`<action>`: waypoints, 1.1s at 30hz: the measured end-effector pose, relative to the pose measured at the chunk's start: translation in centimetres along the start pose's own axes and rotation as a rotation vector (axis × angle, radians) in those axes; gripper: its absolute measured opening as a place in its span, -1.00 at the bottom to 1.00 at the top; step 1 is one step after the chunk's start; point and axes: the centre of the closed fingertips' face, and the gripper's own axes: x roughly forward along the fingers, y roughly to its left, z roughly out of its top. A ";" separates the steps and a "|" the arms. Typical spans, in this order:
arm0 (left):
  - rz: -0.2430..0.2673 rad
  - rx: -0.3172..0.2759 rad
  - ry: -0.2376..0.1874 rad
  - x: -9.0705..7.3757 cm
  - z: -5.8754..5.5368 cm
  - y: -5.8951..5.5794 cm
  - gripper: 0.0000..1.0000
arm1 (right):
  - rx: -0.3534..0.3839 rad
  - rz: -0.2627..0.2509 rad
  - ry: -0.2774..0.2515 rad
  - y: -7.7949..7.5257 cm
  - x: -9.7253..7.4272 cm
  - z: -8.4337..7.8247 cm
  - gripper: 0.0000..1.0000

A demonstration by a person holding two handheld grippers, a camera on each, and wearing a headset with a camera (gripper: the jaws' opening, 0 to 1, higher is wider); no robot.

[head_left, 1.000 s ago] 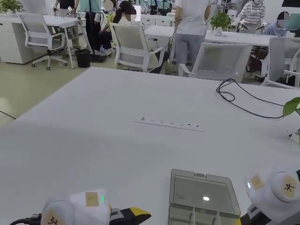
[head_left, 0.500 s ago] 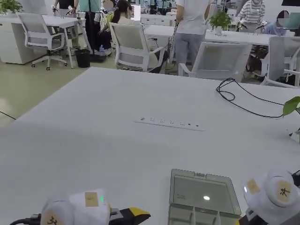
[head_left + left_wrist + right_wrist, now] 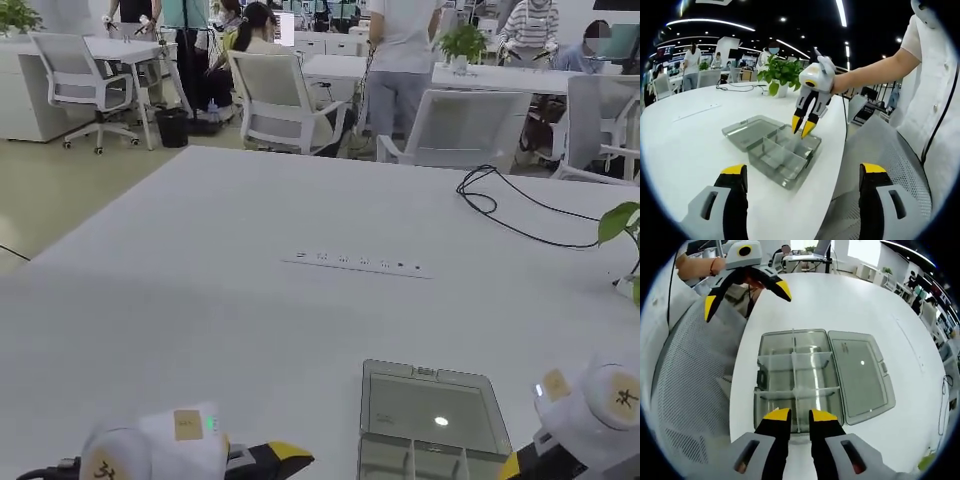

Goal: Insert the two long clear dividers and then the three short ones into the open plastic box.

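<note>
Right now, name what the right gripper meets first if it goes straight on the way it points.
Probably the plastic box: the right gripper points down into it, about at the clear divider running along its middle; depth is unclear.

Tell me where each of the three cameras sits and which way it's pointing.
Head view: on the person's head, facing forward and down over the workbench; the left gripper and right gripper enter at the bottom edge, beside the open plastic box.
Left gripper view: rides the left gripper, jaws wide open, facing the box, the right gripper above it and the person's arm.
Right gripper view: rides the right gripper, looking down into the box; left gripper upper left.
Shared: all see the box.
</note>
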 end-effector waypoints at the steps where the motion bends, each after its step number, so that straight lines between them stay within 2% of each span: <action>1: 0.001 0.000 0.001 0.0 0.0 0.0 0.89 | 0.008 -0.008 -0.006 0.0 -0.3 0.0 -0.64; 5: 0.003 -0.001 0.002 -0.2 0.0 0.1 0.90 | 0.026 -0.036 -0.032 -0.1 -1.1 0.1 -0.52; 15: 0.007 0.004 0.012 -0.6 0.1 0.3 0.92 | 0.088 -0.082 -0.099 0.1 -3.5 -0.1 -0.40; 24: 0.012 0.009 0.018 -1.0 0.2 0.5 0.97 | 0.137 -0.113 -0.154 0.9 -5.3 -0.8 -0.25; 33: 0.015 0.006 0.014 -1.1 0.4 0.7 1.00 | 0.197 -0.137 -0.220 2.2 -6.6 -1.8 0.01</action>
